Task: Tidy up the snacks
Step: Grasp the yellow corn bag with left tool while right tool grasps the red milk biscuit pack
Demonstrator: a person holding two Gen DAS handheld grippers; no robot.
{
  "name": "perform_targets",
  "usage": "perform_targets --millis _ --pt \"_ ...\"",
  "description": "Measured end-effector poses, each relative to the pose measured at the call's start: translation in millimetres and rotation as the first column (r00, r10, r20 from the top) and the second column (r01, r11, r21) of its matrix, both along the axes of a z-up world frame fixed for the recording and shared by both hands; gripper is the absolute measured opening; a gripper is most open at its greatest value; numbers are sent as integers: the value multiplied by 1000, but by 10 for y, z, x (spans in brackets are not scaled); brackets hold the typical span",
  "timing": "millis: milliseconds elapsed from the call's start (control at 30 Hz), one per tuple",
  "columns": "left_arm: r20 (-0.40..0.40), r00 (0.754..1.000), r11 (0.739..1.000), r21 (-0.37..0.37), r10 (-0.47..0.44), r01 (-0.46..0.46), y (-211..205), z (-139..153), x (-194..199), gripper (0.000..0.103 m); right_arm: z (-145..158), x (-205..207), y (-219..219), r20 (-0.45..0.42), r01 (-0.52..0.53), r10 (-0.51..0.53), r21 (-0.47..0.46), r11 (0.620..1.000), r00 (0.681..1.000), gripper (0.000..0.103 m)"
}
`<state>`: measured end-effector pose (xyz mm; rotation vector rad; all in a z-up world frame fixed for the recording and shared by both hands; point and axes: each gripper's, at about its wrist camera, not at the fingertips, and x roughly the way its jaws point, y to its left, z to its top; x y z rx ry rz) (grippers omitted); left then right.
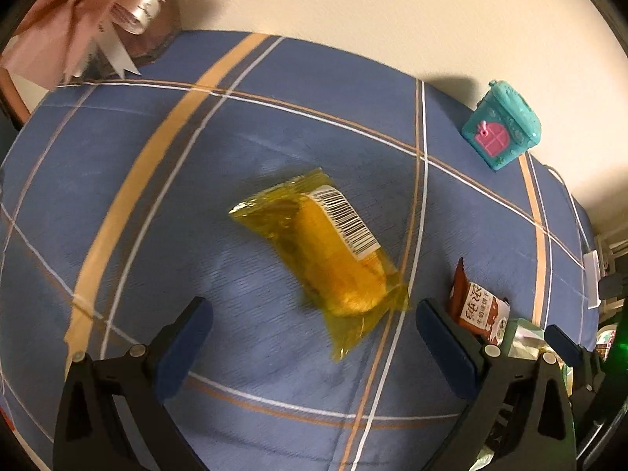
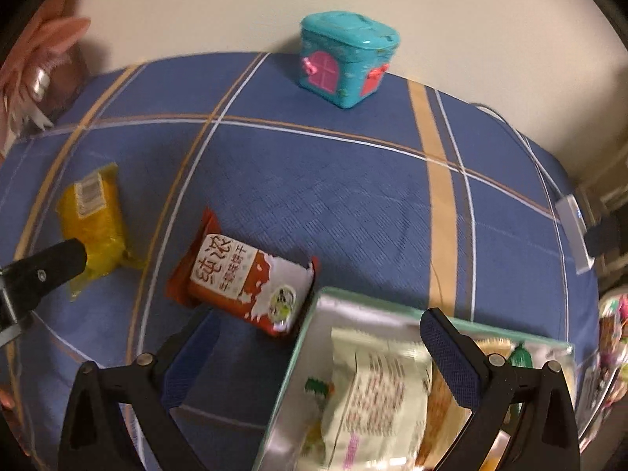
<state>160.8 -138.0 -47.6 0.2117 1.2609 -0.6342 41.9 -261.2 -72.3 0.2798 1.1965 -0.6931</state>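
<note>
My left gripper (image 1: 314,324) is spread wide and holds nothing, hovering over the blue plaid cloth (image 1: 243,125) with the yellow snack packet (image 1: 325,251) lying just ahead between its fingers, untouched. The packet's long axis runs diagonally, barcode end away from me toward the left, crimped tail toward my right finger. My right gripper (image 2: 320,337) is likewise wide open and empty, above the tin box (image 2: 310,314) of snacks; the red biscuit packet (image 2: 239,278) lies just beside the tin's corner.
</note>
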Motion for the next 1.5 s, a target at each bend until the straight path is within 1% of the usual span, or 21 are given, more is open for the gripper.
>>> perform_targets --millis 33,167,300,333,433,467,500,533,567,600,633,667,733,767,933,1067,1167,1233,1333,1433,1500 --pt "-1 1000 1000 6 0 0 -31 -25 19 103 -8 32 -21 9 -8 8 8 1000 1000 103" --pt "4 1000 1000 21 7 -7 -121 -97 109 103 -34 181 -109 2 -38 38 -23 999 999 103" --pt "9 1000 1000 14 12 -12 -215 -120 182 103 -105 255 -240 28 -27 26 16 1000 999 103" --pt "13 1000 1000 16 12 -12 -245 -123 186 103 -124 268 -274 37 -24 23 26 999 999 101" --pt "16 1000 1000 7 4 -5 -340 -127 231 102 -169 267 -369 55 -22 18 73 997 998 84" --pt "14 1000 1000 5 3 -3 -376 -131 245 101 -177 273 -388 66 -20 15 89 996 998 81" --pt "14 1000 1000 2 1 -1 -404 -130 256 98 -174 274 -413 79 -21 13 101 995 997 79" --pt "16 1000 1000 0 0 0 -430 -129 265 89 -168 285 -413 85 -24 15 105 994 996 72" --pt "15 1000 1000 2 1 -1 -457 -135 278 77 -152 289 -421 93 -26 16 105 994 996 62" --pt "11 1000 1000 4 3 -3 -464 -147 284 72 -136 293 -428 99 -28 18 105 994 995 56" --pt "6 1000 1000 7 8 -8 -457 -159 286 62 -122 295 -437 100 -26 16 104 994 995 46" --pt "2 1000 1000 6 11 -11 -460 -173 293 53 -114 294 -452 100 -24 13 107 994 995 42" --pt "-2 1000 1000 -9 23 -23 -426 -179 296 50 -91 272 -465 115 -17 3 120 993 993 42" --pt "1 1000 999 -14 31 -31 -406 -168 292 46 -77 261 -474 125 -14 -2 126 992 992 42" --pt "11 998 997 -43 60 -60 -282 -30 206 44 92 180 -514 170 -9 -12 120 993 985 42" --pt "19 997 995 -71 75 -74 -132 149 93 44 323 131 -336 209 -29 4 118 993 978 42" --pt "27 996 994 -78 80 -78 -40 269 -5 44 453 11 -46 219 -37 8 128 991 976 42" --pt "27 996 993 -89 85 -83 49 354 -103 44 478 -44 -10 221 -40 9 134 990 975 42" --pt "19 996 991 -104 90 -88 175 443 -265 44 549 -193 191 234 -42 7 144 989 972 42" --pt "-2 995 990 -101 101 -101 285 507 -374 44 601 -361 271 240 -37 4 132 991 971 42" --pt "-9 994 987 -113 111 -112 329 567 -454 44 670 -479 386 244 -32 1 124 992 970 42"
